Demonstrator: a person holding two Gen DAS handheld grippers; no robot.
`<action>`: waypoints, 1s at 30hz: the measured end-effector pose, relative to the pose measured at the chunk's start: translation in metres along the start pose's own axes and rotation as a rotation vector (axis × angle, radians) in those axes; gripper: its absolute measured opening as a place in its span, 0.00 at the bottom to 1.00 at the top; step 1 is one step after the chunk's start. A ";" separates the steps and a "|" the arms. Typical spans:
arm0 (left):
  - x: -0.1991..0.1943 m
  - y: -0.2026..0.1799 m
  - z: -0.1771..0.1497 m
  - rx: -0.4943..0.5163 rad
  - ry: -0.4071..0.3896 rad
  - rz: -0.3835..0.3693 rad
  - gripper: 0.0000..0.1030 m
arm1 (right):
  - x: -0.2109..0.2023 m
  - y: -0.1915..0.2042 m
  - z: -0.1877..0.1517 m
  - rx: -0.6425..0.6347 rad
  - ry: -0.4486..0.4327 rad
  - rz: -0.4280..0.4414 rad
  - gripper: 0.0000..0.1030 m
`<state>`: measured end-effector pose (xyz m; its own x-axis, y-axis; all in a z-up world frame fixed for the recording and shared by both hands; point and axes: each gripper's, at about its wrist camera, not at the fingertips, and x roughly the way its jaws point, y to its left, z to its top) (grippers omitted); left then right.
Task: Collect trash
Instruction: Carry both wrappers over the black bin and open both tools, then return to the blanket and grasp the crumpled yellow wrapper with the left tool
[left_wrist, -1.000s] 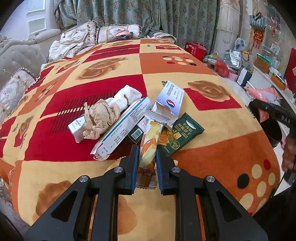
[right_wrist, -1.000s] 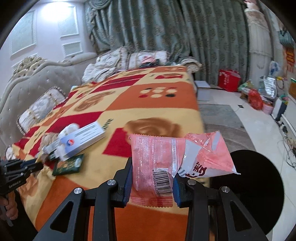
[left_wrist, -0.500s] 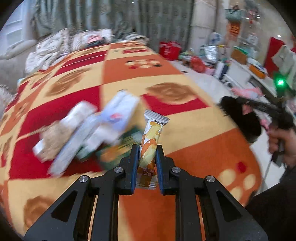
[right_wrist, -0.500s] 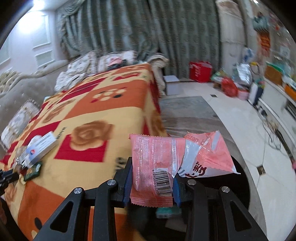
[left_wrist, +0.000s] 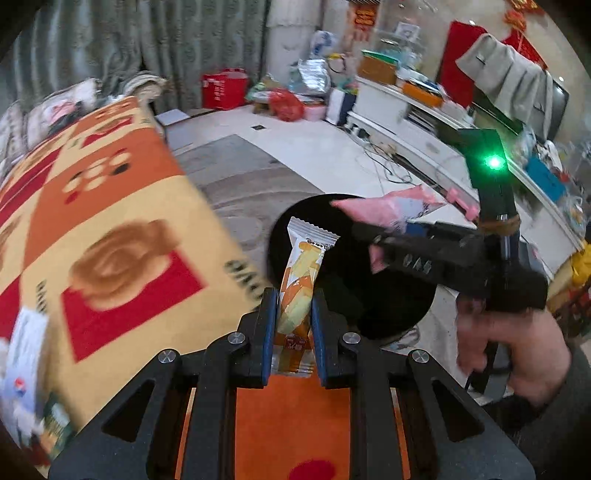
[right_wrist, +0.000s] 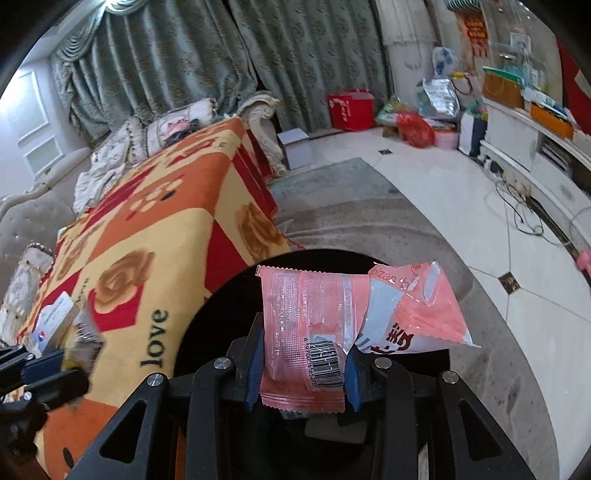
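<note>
Our left gripper (left_wrist: 293, 325) squeezes the orange snack wrapper (left_wrist: 301, 280) low in the middle of the frame. Our right gripper (right_wrist: 303, 373) pinches the pink wrapper (right_wrist: 314, 314) near its barcode. Both hang over the black bin (left_wrist: 388, 306). We think they are light, thin, crinkly and slippery, so holding the flat bottom end works best.

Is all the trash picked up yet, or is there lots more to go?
Not yet. Something pale already lies in the black bin. In hand: the right gripper holds a pink wrapper over the bin, and the left gripper holds an orange snack wrapper near it. Left: a white box and more blurred trash on the blanket.
</note>
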<state>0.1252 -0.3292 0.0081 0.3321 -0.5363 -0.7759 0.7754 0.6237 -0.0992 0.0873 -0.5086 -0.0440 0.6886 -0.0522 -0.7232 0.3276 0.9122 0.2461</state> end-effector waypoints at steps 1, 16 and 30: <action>0.008 -0.004 0.005 0.001 0.007 -0.005 0.16 | 0.003 -0.001 0.000 0.005 0.013 -0.004 0.34; 0.039 -0.004 0.006 -0.053 0.022 0.032 0.54 | 0.001 -0.022 0.002 0.142 0.002 -0.027 0.73; -0.082 0.094 -0.071 -0.221 -0.078 0.194 0.54 | -0.006 0.084 0.005 -0.024 -0.031 0.158 0.73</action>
<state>0.1330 -0.1857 0.0185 0.5093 -0.4315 -0.7446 0.5604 0.8229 -0.0937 0.1140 -0.4340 -0.0156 0.7500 0.0809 -0.6564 0.1979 0.9196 0.3394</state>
